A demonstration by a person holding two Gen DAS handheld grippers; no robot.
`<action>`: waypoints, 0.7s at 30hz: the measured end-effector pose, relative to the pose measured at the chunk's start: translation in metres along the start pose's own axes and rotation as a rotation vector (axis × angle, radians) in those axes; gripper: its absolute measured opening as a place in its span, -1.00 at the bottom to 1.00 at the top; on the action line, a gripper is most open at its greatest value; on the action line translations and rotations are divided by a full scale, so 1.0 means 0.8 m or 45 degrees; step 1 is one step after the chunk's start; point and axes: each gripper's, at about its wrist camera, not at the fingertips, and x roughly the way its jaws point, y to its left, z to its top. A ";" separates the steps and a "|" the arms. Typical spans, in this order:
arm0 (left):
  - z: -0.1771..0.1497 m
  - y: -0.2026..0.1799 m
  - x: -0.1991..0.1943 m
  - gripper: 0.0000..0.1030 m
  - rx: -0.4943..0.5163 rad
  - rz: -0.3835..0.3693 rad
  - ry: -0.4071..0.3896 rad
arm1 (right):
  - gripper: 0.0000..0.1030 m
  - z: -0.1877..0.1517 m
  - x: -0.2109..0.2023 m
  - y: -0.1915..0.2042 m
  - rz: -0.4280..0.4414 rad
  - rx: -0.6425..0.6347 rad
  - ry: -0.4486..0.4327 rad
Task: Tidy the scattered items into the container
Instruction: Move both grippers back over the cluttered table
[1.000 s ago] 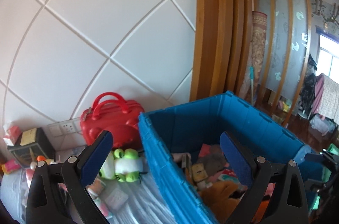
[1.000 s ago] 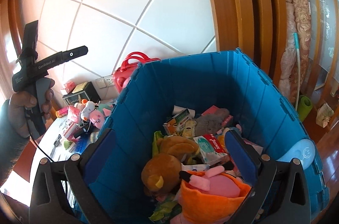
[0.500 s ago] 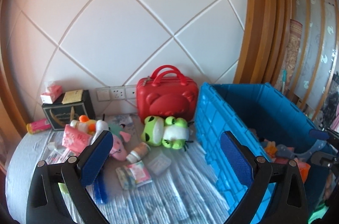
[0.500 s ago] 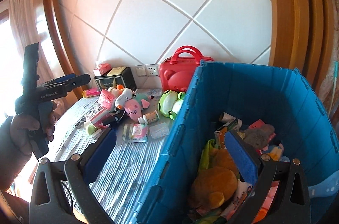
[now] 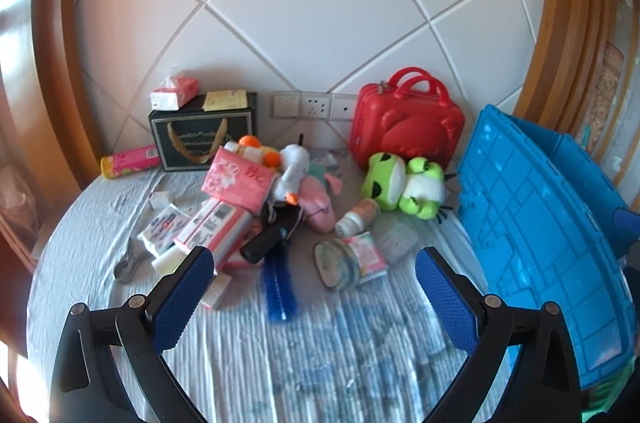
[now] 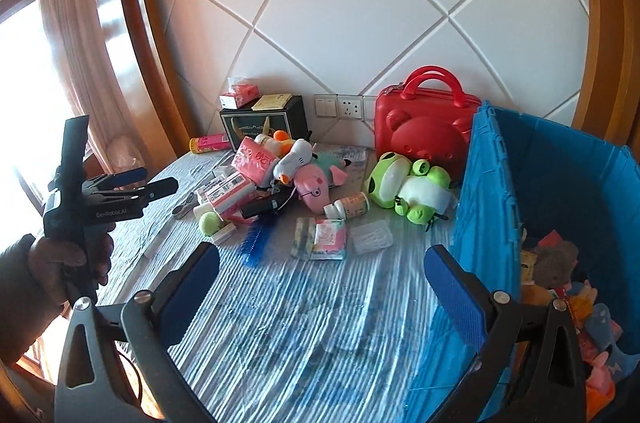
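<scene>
Both tools spread and empty, I'd bring the left tool (image 5: 314, 275) down squarely over the tissue packet (image 5: 352, 261) nearest the blue bin (image 5: 532, 223).

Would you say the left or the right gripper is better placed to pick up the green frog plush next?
Probably right. The open right gripper faces the green frog plush beside the blue bin, so the carry is short. The left gripper, also open, hangs over the pile's far side.
</scene>
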 end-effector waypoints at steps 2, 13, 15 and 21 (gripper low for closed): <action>-0.010 0.029 0.008 0.99 -0.012 0.014 0.023 | 1.00 -0.001 0.020 0.020 0.001 0.000 0.020; -0.057 0.171 0.106 0.98 -0.029 0.045 0.145 | 1.00 -0.026 0.188 0.111 -0.023 -0.012 0.168; -0.065 0.191 0.134 0.98 -0.023 0.043 0.162 | 1.00 -0.033 0.224 0.124 -0.032 -0.011 0.190; -0.090 0.231 0.224 0.87 -0.034 0.007 0.228 | 1.00 -0.048 0.335 0.157 -0.068 -0.016 0.246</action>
